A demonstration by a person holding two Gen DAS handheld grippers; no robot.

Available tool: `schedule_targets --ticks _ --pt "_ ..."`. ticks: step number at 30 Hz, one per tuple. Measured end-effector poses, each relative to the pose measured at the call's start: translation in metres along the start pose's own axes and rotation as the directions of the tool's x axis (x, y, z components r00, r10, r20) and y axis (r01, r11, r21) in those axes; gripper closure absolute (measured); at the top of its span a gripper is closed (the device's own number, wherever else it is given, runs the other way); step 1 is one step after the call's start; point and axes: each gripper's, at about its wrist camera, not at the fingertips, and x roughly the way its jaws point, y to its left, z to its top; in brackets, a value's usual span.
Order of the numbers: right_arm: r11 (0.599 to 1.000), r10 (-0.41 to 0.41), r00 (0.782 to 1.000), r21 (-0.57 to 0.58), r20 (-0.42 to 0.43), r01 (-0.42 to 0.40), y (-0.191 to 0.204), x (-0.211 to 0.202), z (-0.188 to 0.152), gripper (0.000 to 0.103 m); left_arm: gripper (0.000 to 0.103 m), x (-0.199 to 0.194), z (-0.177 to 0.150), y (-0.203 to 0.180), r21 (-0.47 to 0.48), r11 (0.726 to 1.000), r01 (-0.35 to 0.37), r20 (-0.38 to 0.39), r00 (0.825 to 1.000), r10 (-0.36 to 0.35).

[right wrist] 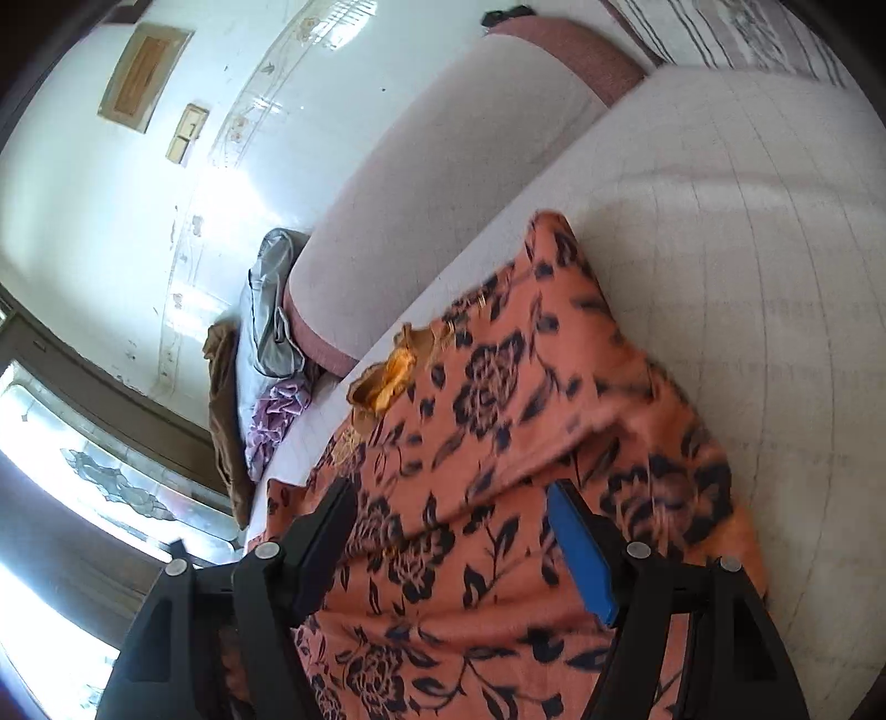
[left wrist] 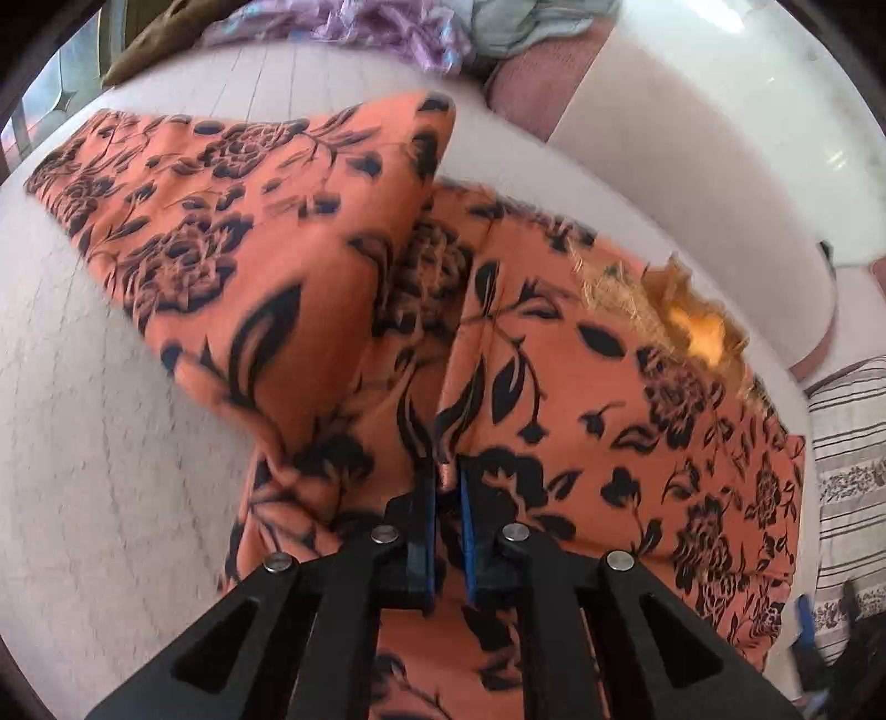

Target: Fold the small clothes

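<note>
No readable writing in either view.
The orange cloth with black flower print (left wrist: 554,360) carries only its pattern, the striped grey-and-white fabric (left wrist: 847,459) shows only bands of ornament, and the two framed plates on the white wall (right wrist: 145,77) are too small and blurred to make out any letters or numbers.

Lilac cloth (left wrist: 387,27), striped pillow (left wrist: 847,471)
</note>
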Motion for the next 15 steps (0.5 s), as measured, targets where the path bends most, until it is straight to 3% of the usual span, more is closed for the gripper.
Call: schedule_targets --ticks 4,7,8,9,14,15 --pt "0.997 0.078 0.996 -0.02 -0.032 -0.078 0.014 0.007 0.032 0.02 0.094 0.003 0.002 -0.002 0.006 1.0 -0.002 -0.014 1.0 0.002" --pt "0.989 0.117 0.989 0.096 -0.088 -0.109 -0.006 0.04 0.05 0.016 0.092 -0.003 0.003 0.002 0.015 1.0 -0.01 -0.008 1.0 0.01" --pt "0.984 0.086 0.986 0.165 -0.142 -0.062 -0.022 0.056 0.052 0.016 0.092 -0.002 0.002 0.002 0.015 1.0 -0.013 -0.008 1.0 0.013" --pt "0.972 -0.005 0.98 0.229 -0.198 0.052 -0.039 0.07 0.051 0.021 0.092 -0.003 0.001 0.002 0.014 1.0 -0.013 -0.011 1.0 0.013" --pt "0.987 0.084 0.986 0.151 -0.142 -0.063 -0.011 0.062 0.061 0.019 0.092 0.0 0.003 0.002 0.039 0.999 0.001 -0.005 1.0 -0.001" --pt "0.992 0.064 0.99 0.116 -0.125 -0.049 -0.009 0.066 0.065 0.017 0.092 -0.001 0.004 0.001 0.042 0.999 0.001 -0.006 1.0 -0.001"
